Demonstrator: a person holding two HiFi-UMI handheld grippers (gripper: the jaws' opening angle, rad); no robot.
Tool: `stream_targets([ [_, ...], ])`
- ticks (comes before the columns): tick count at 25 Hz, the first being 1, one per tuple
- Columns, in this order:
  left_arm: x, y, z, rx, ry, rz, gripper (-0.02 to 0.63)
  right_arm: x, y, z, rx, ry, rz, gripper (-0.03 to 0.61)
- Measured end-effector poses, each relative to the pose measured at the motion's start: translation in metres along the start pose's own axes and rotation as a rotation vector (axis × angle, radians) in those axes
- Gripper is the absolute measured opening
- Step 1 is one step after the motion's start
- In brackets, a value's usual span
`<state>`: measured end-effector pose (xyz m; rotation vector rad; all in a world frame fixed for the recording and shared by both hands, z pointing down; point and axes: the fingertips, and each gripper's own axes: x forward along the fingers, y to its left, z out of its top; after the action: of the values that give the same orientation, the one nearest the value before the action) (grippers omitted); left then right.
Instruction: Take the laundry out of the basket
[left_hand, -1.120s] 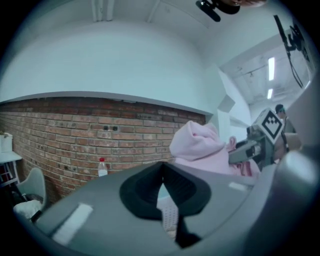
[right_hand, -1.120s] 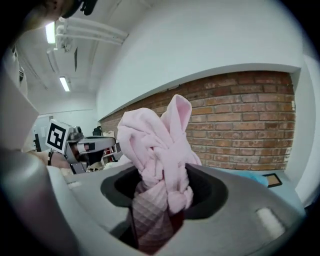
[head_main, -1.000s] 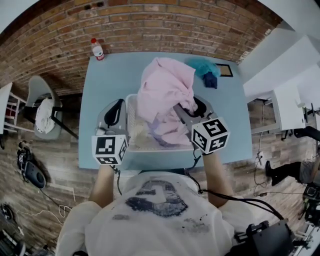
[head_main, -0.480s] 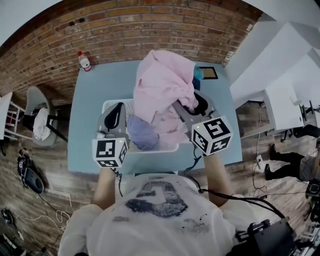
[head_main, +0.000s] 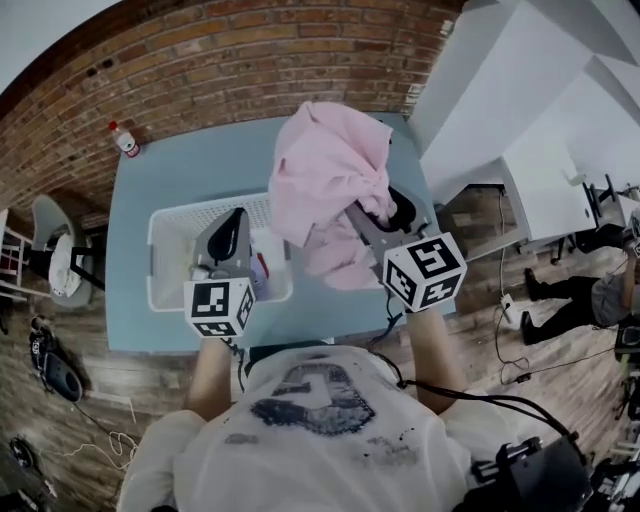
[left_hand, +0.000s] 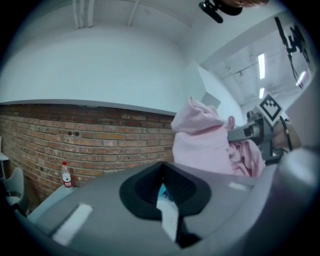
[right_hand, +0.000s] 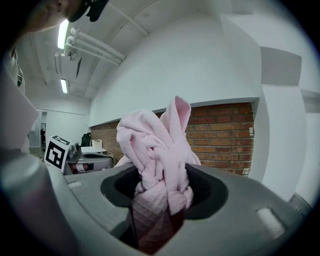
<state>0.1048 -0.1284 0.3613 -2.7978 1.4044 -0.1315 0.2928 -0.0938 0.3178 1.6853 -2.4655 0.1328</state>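
Now right gripper (right_hand: 159, 200) fingers clamp pink garment (head_main: 325, 170) aloft; left gripper (left_hand: 162, 196) fingers together (bottle (head_main: 124, 139) label unreadable).

No words or numbers I can read.
I see only black-and-white square code patterns on the left gripper's cube (head_main: 218, 305) and the right gripper's cube (head_main: 423, 270); the bottle (head_main: 125, 140) label and shirt (head_main: 305, 400) print are too blurred to read.

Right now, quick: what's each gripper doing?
Left gripper: jaws together, nothing held.
Right gripper: jaws shut on the pink garment.
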Motion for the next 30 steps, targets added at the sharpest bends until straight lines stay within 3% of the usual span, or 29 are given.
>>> stream_targets([
  [14, 0.068, -0.124, -0.028, -0.005, 0.063, -0.151, -0.009, -0.070, -0.104, -0.073, 0.063, 0.098, -0.132, 0.237],
  [21, 0.095, -0.156, -0.054, -0.009, 0.113, -0.209, -0.009, -0.078, -0.132, -0.136, 0.130, 0.225, -0.168, 0.238],
  [30, 0.117, -0.183, -0.091, -0.021, 0.174, -0.259, -0.009, -0.066, -0.144, -0.226, 0.185, 0.421, -0.152, 0.239],
])
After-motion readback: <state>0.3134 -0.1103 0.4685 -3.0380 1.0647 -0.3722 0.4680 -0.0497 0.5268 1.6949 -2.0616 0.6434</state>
